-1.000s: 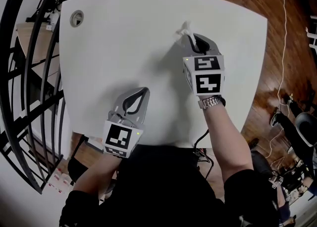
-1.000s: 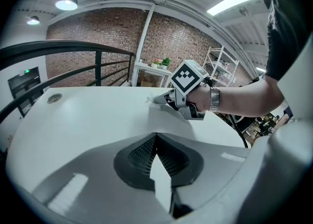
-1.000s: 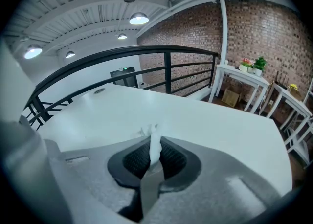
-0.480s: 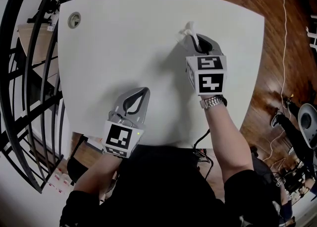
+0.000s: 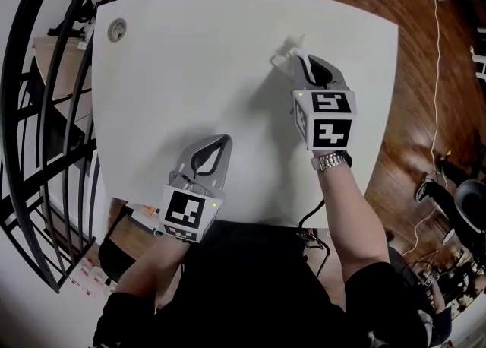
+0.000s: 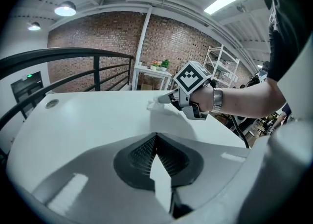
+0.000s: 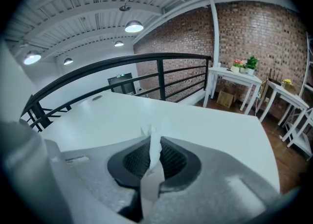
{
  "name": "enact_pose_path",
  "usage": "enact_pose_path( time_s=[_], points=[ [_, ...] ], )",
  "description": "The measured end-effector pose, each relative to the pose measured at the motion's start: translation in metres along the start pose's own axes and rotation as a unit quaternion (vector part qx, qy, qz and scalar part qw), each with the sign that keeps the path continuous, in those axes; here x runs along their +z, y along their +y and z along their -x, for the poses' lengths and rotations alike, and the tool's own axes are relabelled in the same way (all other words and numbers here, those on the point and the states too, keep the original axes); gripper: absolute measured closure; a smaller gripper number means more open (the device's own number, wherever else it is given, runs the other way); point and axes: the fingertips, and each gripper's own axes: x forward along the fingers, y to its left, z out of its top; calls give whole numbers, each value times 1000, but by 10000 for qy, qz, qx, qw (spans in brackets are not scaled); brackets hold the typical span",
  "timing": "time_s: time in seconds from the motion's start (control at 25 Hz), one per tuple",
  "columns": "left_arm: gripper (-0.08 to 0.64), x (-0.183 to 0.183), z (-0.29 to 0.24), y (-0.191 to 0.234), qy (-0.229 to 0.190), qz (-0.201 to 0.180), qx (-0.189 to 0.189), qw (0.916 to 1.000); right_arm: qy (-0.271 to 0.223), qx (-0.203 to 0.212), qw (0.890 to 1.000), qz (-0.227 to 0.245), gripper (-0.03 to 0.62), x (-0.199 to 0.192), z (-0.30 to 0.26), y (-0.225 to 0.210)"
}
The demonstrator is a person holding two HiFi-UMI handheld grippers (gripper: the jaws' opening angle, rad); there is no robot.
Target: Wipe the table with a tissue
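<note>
We reach the right gripper (image 5: 302, 64) out over the far half of the white surface (image 5: 182, 65). The arm is stretched forward and the wrist is straight, with a metal watch (image 5: 329, 161) showing just behind the marker cube. Its jaws are pressed together on a white tissue (image 5: 287, 49), pinched between them as a twisted strip. The loose end pokes out just ahead of the tips, low over the surface, though we cannot tell whether it touches.

The left gripper (image 5: 221, 142) sits low near our body, behind and to the left of the right one and well apart from it. Its nose angles forward and slightly right. Its jaws meet with nothing between them. The left elbow is tucked in, with the hand under the cube at the surface's near edge.

Far ahead and to the left of the left gripper, a round grommet (image 5: 116, 30) sits in the corner. A black railing (image 5: 53, 96) runs beyond that edge.
</note>
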Motion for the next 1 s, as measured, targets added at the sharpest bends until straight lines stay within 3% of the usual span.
enact_pose_path(
  time_s=[0.24,0.56,1.0],
  points=[
    [545,11,9,-11,-177,-86,119,9997,-122,-27,9999,-1,577,1,21,-8],
    [544,31,-5,-18,-402,-298,-57,9987,-211,-208,9995,-51,577,4,36,-29],
    [545,34,60,-7,-876,-604,-214,9941,-497,-304,9982,126,577,9,107,41]
  ],
)
